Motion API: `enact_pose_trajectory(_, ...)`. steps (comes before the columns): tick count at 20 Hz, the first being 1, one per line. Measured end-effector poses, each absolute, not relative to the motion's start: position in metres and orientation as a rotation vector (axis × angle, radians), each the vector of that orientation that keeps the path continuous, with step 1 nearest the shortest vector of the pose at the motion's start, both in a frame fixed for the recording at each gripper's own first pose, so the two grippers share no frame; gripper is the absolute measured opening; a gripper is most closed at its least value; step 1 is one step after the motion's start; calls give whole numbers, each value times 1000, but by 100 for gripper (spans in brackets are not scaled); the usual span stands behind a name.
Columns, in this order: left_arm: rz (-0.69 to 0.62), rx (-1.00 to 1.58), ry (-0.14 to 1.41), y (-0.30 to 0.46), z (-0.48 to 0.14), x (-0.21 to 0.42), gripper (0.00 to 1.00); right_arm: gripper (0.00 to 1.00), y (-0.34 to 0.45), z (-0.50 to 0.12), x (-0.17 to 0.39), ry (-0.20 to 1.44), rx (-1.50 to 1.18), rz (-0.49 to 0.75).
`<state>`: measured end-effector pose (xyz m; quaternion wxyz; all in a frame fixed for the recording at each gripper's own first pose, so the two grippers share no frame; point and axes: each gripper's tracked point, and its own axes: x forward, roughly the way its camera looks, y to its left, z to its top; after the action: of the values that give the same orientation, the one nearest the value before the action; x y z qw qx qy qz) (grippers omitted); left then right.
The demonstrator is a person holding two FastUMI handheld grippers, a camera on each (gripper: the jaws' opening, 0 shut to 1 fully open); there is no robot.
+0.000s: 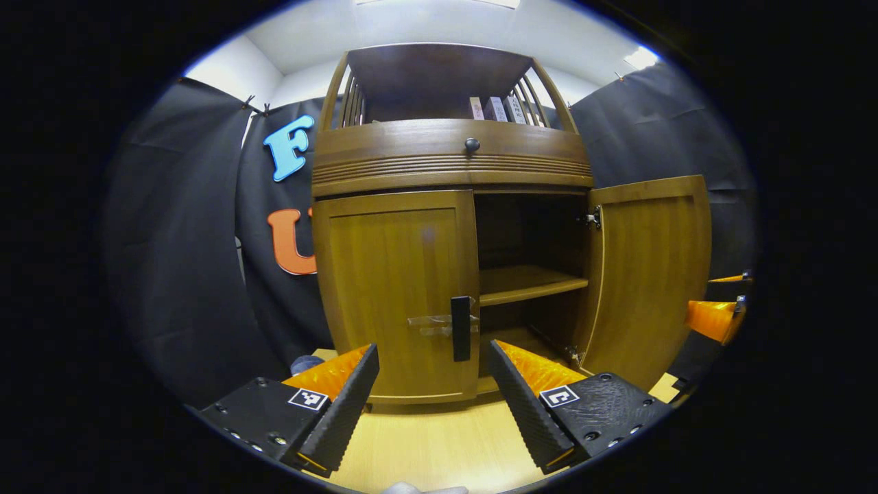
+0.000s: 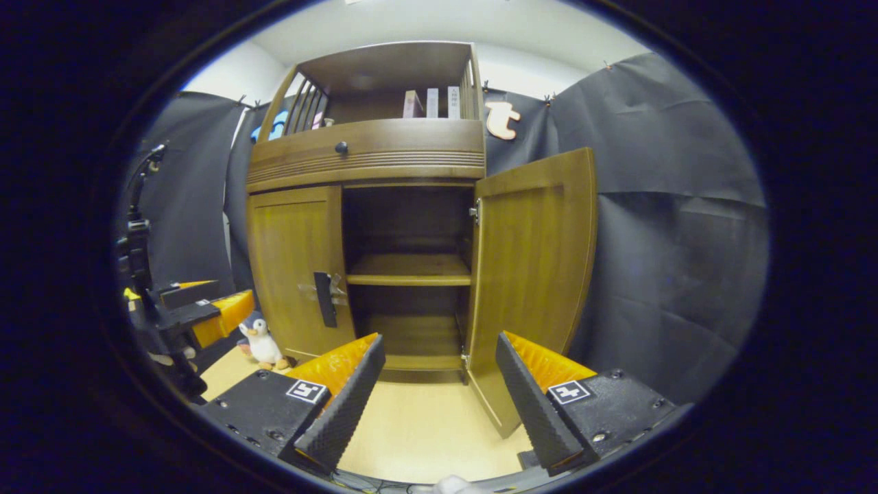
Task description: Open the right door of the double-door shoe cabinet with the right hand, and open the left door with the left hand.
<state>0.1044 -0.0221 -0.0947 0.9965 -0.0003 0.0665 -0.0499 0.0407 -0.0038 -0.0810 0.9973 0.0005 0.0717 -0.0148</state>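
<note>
We see the left gripper (image 1: pixel 433 391) with its fingers spread wide and nothing between them, in front of the closed left door (image 1: pixel 398 295) of the shoe cabinet (image 1: pixel 449 154); the door's dark handle (image 1: pixel 461 328) stands just above the gap. The right gripper (image 2: pixel 439 384) is spread apart too, holding nothing, and it faces the open compartment with its shelf (image 2: pixel 408 269). The right door (image 2: pixel 535 274) is swung open, outward to the right. The right gripper view also gives us a small toy penguin (image 2: pixel 260 343) on the floor left of the cabinet, beside the left gripper, and books (image 2: pixel 432 103) on the top shelf.
</note>
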Motion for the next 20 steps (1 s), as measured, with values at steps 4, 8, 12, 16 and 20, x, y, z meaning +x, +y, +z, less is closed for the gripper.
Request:
enact_pose_trajectory(4,-123,-23,103,-43,-105,168,96,100,-4,-64,46,142,-44,-46)
enact_pose_trajectory(8,-104,-28,126,-56,-137,235,96,100,-3,-53,47,138,-109,-59)
enact_pose_trajectory(12,-108,-33,144,-64,-162,271,99,100,-9,-48,54,146,-141,-71)
enact_pose_trajectory(16,-104,-18,132,-65,-173,286,70,100,-18,-55,48,164,-145,-91)
enact_pose_trajectory(20,-108,13,116,-67,-175,287,29,100,-20,-61,43,185,-137,-96)
